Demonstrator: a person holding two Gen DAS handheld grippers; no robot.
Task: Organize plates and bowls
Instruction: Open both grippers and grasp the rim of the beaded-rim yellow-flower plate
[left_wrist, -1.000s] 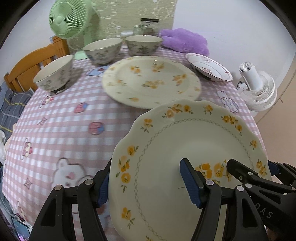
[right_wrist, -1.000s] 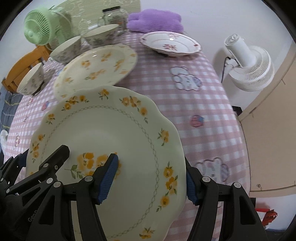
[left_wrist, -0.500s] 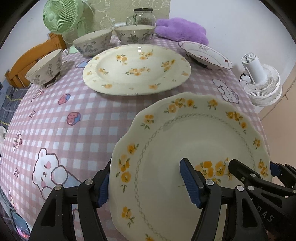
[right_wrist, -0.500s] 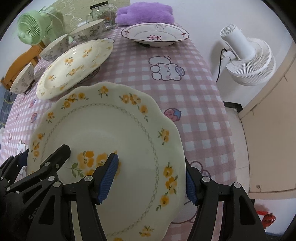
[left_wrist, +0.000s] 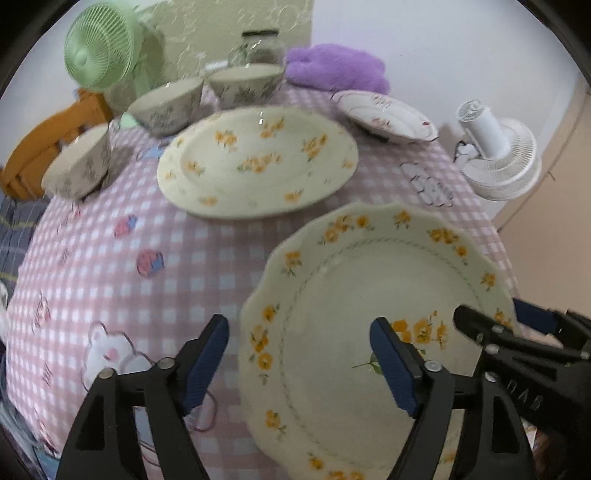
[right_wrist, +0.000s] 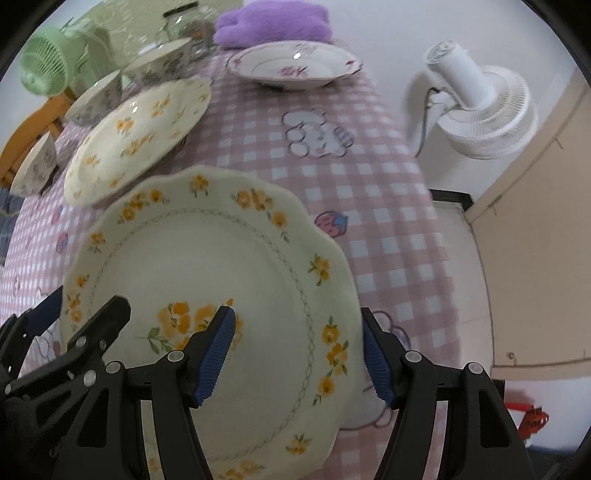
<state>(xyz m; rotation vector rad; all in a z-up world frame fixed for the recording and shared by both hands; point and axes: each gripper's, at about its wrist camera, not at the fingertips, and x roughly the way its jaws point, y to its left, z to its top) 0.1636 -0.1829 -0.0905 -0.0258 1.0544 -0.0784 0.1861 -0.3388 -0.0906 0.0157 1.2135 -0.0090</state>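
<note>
A scalloped cream plate with orange flowers (left_wrist: 369, 277) hangs over the near part of the pink checked table (left_wrist: 110, 258). My left gripper (left_wrist: 297, 332) straddles its left rim. Its jaws are opening; the left pad (left_wrist: 207, 362) stands clear of the rim, the other hovers over the plate's face. My right gripper (right_wrist: 295, 321) is shut on the plate's right rim (right_wrist: 347, 295), one pad on the face, one at the edge. A larger round flowered plate (left_wrist: 258, 162) lies beyond, with three bowls (left_wrist: 79, 162) (left_wrist: 166, 103) (left_wrist: 245, 83) behind it and a pink-flowered plate (left_wrist: 384, 114) at back right.
A green fan (left_wrist: 98, 48), a glass jar (left_wrist: 260, 44) and a purple plush (left_wrist: 336, 72) stand along the table's far edge. A white fan (left_wrist: 498, 158) sits off the table's right side. A wooden chair (left_wrist: 33, 147) is at the left.
My left gripper's jaws have widened and its left pad has come off the plate's rim. The right gripper keeps its hold on the plate.
</note>
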